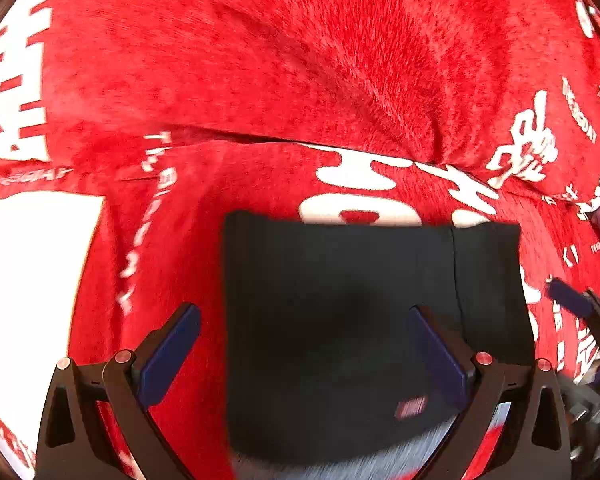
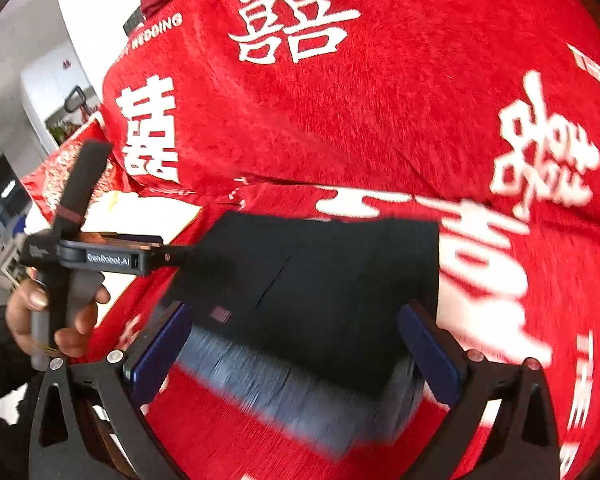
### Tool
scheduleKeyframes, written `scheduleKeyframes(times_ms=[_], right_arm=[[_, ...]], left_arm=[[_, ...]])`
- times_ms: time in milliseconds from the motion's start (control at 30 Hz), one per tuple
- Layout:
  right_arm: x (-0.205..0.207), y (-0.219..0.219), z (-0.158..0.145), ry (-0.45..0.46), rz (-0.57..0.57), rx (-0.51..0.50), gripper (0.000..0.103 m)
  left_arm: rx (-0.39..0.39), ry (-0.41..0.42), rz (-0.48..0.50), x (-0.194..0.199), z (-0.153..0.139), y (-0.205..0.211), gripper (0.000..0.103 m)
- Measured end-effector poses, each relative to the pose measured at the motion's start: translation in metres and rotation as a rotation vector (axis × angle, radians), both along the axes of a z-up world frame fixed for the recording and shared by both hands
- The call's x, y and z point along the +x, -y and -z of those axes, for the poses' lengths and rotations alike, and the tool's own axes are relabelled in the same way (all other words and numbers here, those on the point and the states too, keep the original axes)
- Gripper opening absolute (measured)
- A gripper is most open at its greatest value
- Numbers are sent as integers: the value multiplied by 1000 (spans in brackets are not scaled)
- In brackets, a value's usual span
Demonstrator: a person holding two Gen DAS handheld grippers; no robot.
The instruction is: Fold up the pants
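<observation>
Left wrist: left claw spread wide, gripping nothing; folded black pants lie flat on the red blanket between and ahead of its fingers; right claw's tip just to the right.

Right wrist: right claw also apart, empty; pants just ahead; left hand off to its left.

Judgement: fold looks nearly finished; press edges square, avoid snagging blanket.

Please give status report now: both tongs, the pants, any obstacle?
Left tongs open, right tongs open, neither gripping. Black pants lie folded in a compact block on the red blanket. Nothing in the way.
</observation>
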State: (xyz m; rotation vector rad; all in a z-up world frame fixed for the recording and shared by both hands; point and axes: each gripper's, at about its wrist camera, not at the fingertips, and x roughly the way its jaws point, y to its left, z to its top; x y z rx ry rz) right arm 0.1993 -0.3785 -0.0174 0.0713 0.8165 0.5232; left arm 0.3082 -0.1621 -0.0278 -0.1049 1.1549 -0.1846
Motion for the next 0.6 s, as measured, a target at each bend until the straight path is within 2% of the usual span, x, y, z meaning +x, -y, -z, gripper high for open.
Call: scheduleKeyframes(times_ms=[167, 267, 367, 467, 533, 567, 600], right_arm=[[69, -37, 30, -119, -114, -105, 103], [86, -43, 53, -182, -137, -134, 103], [84, -40, 56, -193, -157, -150, 103], [61, -37, 37, -123, -151, -174, 103], [39, -30, 32, -101, -134, -182, 103], [31, -27, 34, -106, -125, -178, 103], [22, -23, 35, -109, -117, -171, 103]], left_arm=[[100, -108, -7, 37, 35, 21, 103], [155, -79, 24, 28, 44, 26, 103], [140, -55, 21, 19, 38, 20, 103], [95, -7, 17, 3, 28, 10, 103], [67, -23, 36, -10, 30, 11, 103], [66, -29, 49, -15, 33, 13, 103], [100, -12, 52, -24, 36, 18, 103]])
